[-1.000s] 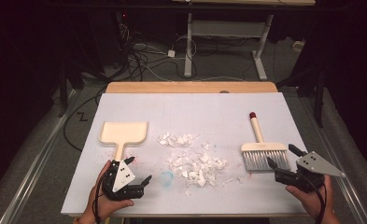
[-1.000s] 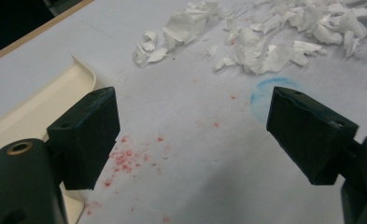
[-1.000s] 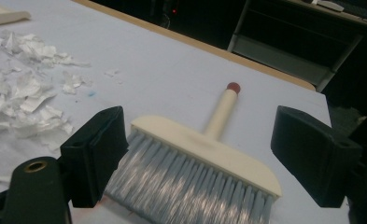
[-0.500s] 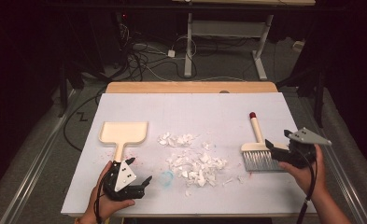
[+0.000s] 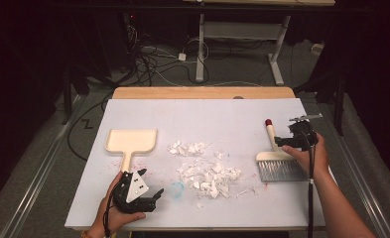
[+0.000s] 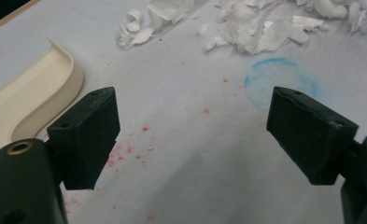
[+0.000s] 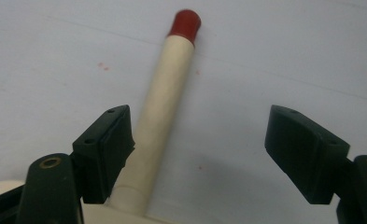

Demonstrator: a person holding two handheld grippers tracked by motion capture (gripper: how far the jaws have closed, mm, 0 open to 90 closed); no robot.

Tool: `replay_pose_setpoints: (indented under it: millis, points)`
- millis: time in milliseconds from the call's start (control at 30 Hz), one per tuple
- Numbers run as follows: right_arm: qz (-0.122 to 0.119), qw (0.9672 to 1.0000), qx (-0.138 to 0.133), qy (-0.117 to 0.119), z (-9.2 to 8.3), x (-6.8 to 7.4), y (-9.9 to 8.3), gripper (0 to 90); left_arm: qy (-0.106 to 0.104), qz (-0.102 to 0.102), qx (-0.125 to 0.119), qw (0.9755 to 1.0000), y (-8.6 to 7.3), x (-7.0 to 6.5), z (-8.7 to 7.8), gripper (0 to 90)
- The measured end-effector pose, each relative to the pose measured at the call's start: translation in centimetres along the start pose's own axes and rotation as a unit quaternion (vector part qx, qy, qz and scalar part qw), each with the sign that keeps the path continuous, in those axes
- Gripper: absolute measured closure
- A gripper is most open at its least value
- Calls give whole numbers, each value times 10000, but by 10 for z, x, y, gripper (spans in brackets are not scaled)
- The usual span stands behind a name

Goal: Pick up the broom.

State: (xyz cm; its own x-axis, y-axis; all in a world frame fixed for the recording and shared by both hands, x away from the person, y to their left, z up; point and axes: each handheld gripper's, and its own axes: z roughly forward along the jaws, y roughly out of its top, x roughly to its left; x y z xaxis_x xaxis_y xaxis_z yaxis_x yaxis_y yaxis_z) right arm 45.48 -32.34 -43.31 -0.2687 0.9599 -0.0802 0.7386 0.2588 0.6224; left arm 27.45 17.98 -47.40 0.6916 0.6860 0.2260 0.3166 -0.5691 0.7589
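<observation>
A hand brush with a cream handle, a red tip and grey bristles lies at the right of the white table. My right gripper hovers at its handle. The handle lies between the jaws, close to one pad, and the other pad stands well clear of it. These jaws have just been closing a little and are still open. A cream dustpan lies at the left. My left gripper rests open near the front edge, just below the dustpan's handle, with bare table between its jaws. A pile of white paper scraps lies mid-table.
A faint blue ring mark and red specks stain the table near the left gripper. The dustpan's rim curves beside one left jaw. A wooden strip borders the table's far edge; cables and desk legs lie on the floor beyond.
My right hand has moved from the table's front right corner up and inward to the brush handle. The left hand has stayed put.
</observation>
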Motion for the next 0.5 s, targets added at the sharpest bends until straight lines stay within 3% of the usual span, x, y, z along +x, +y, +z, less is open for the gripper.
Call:
replay_pose_setpoints:
  millis: [133,200,267,367,433,500]
  points:
    - [207,9994,228,137,10,-2,3,258,-15,31,28,10000,1,-1,1,166]
    - [384,9986,308,214,16,0,7,321,-27,35,30,10000,1,-1,2,167]
    - [318,9976,564,259,24,6,8,388,-38,43,40,10000,0,-1,2,169]
    - [204,9975,662,137,29,12,9,390,-39,70,59,10000,0,-1,2,169]
    - [168,9977,648,119,29,15,10,475,-46,49,43,10000,0,-1,1,170]
    - [203,9981,568,113,28,17,11,627,-47,89,69,9999,0,-1,2,171]
